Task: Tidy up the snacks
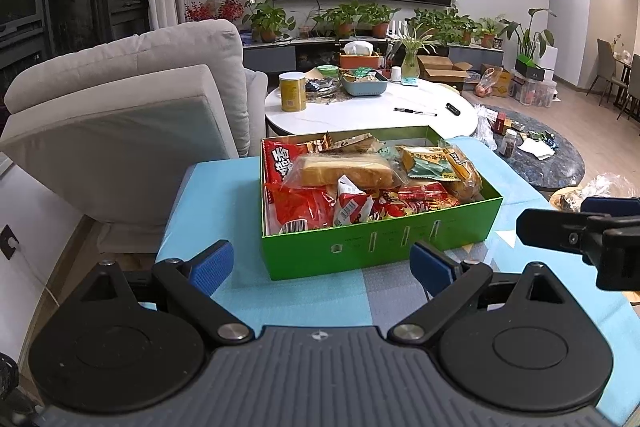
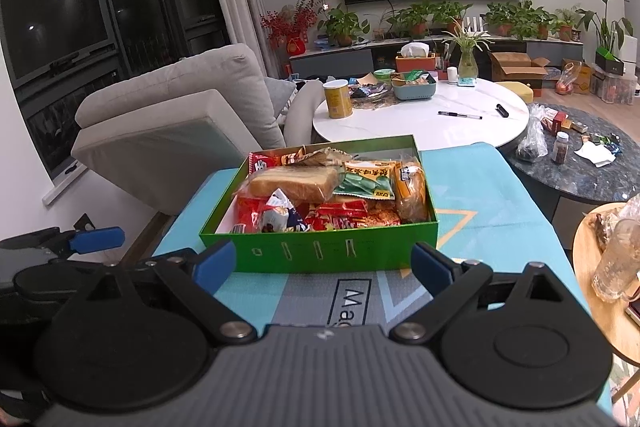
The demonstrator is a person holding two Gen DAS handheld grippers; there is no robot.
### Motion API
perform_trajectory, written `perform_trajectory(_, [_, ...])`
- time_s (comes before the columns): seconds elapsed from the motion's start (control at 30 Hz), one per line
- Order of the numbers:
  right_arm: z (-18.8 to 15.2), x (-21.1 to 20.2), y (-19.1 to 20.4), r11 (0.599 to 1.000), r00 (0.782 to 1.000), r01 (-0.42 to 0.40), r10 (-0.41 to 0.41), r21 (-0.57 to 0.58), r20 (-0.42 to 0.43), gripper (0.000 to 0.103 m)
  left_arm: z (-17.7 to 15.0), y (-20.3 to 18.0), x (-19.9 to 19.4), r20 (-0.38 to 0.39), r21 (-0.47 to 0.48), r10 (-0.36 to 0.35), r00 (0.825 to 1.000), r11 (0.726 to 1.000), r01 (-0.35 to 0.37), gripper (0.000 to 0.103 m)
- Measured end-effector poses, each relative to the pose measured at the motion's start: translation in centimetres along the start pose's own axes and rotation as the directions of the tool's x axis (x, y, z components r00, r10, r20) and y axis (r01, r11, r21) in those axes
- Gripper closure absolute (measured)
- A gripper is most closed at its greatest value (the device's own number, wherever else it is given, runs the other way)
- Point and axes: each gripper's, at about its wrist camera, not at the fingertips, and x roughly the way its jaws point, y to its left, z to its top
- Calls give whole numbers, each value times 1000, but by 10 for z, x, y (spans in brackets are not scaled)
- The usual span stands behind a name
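The open green cardboard box (image 1: 376, 239) sits on the blue-and-grey patterned mat (image 1: 224, 195), filled with wrapped snacks: a clear-bagged loaf of sliced bread (image 1: 344, 169) lies on top, red packets (image 1: 300, 207) beneath it.

The left gripper (image 1: 322, 267) is spread wide and holds nothing. The right gripper (image 2: 323, 265) is likewise wide open and empty.

The box lies directly ahead of both grippers, close to the blue pads, with its long axis running across their line of approach. The loaf lies along that same axis. Neither arm appears clearly nearer; the right gripper looks better centred on the box.

No loose snack is visible on the mat, so the sorting appears largely complete.
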Motion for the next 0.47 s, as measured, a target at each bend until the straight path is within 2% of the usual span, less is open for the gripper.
perform_trajectory(0.47, [-9,-8,4,1000,1000,-5,5,-4,4,2,-7,0,-12,13,6,-4,1000,1000,4,8])
